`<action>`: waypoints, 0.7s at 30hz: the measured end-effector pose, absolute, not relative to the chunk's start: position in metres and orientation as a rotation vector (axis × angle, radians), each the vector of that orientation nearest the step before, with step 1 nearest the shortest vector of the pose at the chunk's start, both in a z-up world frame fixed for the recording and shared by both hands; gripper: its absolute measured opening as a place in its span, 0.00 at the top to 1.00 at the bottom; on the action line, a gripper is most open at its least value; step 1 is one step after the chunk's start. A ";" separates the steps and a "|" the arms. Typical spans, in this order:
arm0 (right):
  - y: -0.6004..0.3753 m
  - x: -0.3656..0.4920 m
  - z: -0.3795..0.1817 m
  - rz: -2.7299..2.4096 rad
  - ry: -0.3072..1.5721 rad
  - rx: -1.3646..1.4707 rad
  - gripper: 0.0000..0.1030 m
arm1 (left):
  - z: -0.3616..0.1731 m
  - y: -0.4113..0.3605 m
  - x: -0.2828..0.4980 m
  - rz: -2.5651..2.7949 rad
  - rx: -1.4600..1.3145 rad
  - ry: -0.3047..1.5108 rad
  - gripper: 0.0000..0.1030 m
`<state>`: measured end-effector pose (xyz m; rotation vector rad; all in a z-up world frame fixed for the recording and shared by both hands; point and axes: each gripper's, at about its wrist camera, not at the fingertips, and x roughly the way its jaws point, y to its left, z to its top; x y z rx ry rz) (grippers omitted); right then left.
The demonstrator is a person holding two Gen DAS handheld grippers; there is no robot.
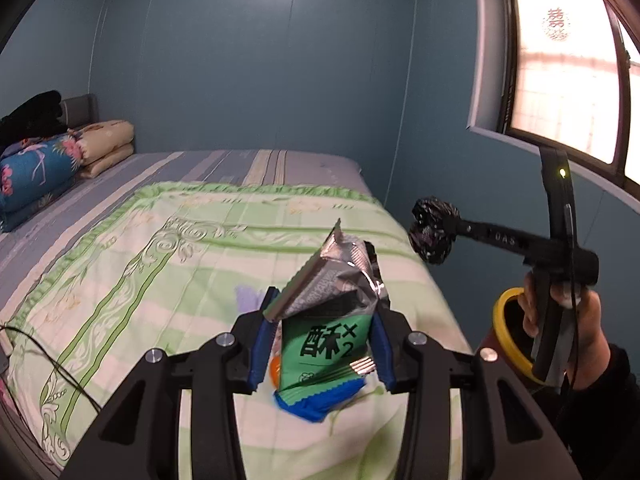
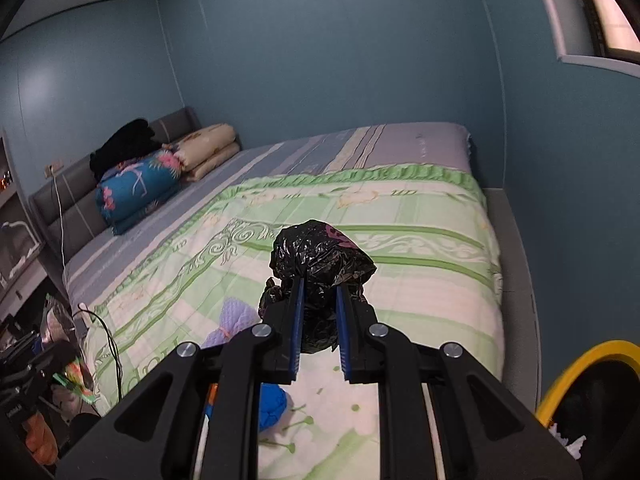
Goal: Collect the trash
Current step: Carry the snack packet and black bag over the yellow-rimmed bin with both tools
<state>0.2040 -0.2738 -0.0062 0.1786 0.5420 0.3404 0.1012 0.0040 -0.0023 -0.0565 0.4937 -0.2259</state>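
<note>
Between the blue pads of the left gripper sat a green snack wrapper, clamped at its sides, its torn silver top sticking up and its blue bottom edge hanging below the jaws. Both were held above the green quilt on the bed. The right gripper was clamped on a crumpled black plastic bag, most of the wad bulging beyond the fingertips, also above the quilt. From the left wrist view the right tool reached in from the quilt's right edge, a hand in a dark sleeve wrapped round its grip, the gripper tilted slightly down. Just beside the quilt's near right corner stood a yellow-rimmed bin, cut off by the frame; its contents were hard to make out. Small purple and blue items lay on the quilt, partly hidden behind the gripper linkages.
</note>
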 end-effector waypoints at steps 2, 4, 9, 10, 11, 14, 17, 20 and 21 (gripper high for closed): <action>-0.289 0.190 0.002 0.310 0.510 0.173 0.86 | 0.008 -0.006 0.100 -0.251 -0.053 0.473 0.62; -0.305 0.177 0.009 0.290 0.485 0.183 0.86 | 0.016 -0.018 0.099 -0.274 -0.045 0.457 0.62; -0.344 0.148 0.021 0.236 0.437 0.214 0.86 | 0.030 -0.051 0.103 -0.340 -0.027 0.433 0.62; -0.354 0.142 0.022 0.222 0.426 0.219 0.86 | 0.033 -0.059 0.106 -0.356 -0.024 0.431 0.62; -0.360 0.136 0.023 0.210 0.416 0.223 0.86 | 0.033 -0.064 0.107 -0.368 -0.022 0.430 0.62; -0.383 0.120 0.022 0.160 0.388 0.238 0.86 | 0.035 -0.088 0.114 -0.410 -0.008 0.426 0.62; -0.406 0.104 0.018 0.109 0.366 0.273 0.86 | 0.036 -0.116 0.120 -0.453 0.005 0.427 0.62; -0.428 0.089 0.013 0.044 0.336 0.285 0.86 | 0.033 -0.147 0.130 -0.505 0.022 0.438 0.62; -0.432 0.086 0.012 0.027 0.329 0.288 0.86 | 0.031 -0.155 0.133 -0.518 0.027 0.441 0.62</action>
